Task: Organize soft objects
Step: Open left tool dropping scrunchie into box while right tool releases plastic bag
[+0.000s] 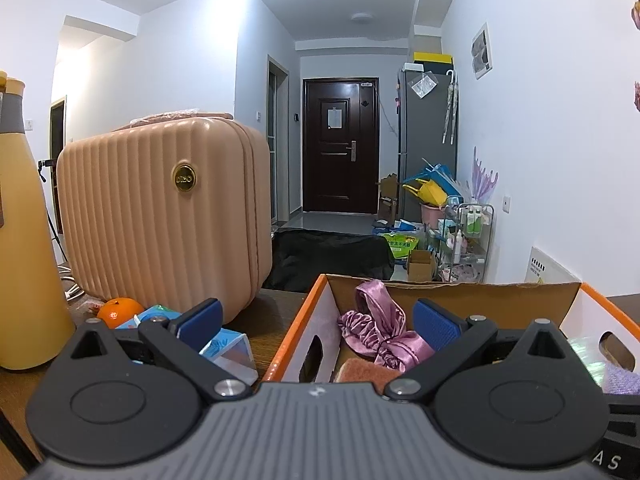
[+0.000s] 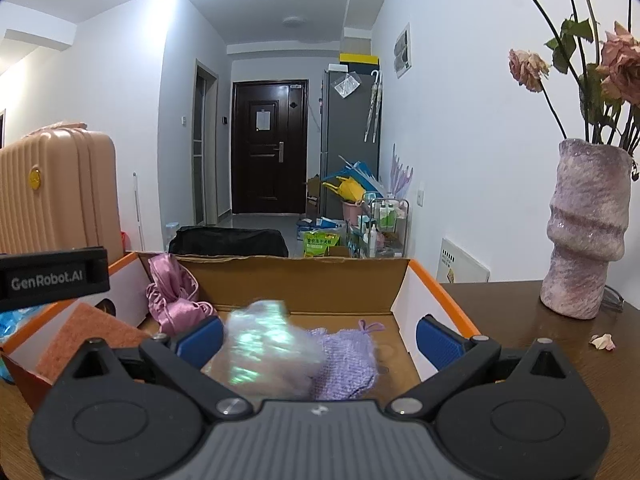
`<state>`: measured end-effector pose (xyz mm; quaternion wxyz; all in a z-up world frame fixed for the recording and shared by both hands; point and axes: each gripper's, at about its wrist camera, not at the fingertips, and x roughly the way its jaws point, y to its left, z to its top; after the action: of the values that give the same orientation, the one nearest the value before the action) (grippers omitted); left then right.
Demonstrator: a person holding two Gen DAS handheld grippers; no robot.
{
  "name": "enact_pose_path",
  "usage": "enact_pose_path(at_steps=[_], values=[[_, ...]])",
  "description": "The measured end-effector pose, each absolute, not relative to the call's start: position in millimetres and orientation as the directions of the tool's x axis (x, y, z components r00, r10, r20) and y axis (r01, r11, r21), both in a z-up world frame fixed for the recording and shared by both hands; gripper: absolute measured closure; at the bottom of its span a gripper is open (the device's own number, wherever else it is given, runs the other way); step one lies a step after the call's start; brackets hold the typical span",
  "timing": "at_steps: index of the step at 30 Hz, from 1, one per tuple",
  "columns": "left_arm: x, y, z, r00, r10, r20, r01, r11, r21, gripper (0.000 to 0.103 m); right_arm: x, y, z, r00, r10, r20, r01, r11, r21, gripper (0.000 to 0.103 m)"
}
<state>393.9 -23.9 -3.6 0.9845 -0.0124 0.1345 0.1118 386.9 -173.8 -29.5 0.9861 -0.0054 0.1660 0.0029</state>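
Two views, left gripper (image 1: 318, 322) spread wide and empty, pink satin scrunchie (image 1: 380, 330) seen between its pads inside the cardboard box (image 1: 296, 328), right gripper (image 2: 320, 338) likewise spread, iridescent bundle (image 2: 268, 344) and lilac knit cloth (image 2: 348, 364) lying unpressed between its pads

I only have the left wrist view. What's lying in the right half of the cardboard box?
Observer: A lilac knitted cloth on the box floor, with a blurred iridescent bundle against it.
Operator: Is the right tool gripping either?
Observer: No. The right tool is open, and its pads press on neither.
Operator: Anything fragile nearby?
Observer: A lilac vase of dried roses stands on the table, right of the box.
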Motion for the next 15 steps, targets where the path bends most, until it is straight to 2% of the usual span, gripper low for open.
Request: enact_pose_path(at_steps=[15], values=[[361.4,-6.3,10.9,0.95,0.211,-0.23,-0.227,0.973,-0.046,0.0,339.9,-176.4,-9.9,0.971,0.044,-0.236,-0.053,0.998,-0.033,0.0]])
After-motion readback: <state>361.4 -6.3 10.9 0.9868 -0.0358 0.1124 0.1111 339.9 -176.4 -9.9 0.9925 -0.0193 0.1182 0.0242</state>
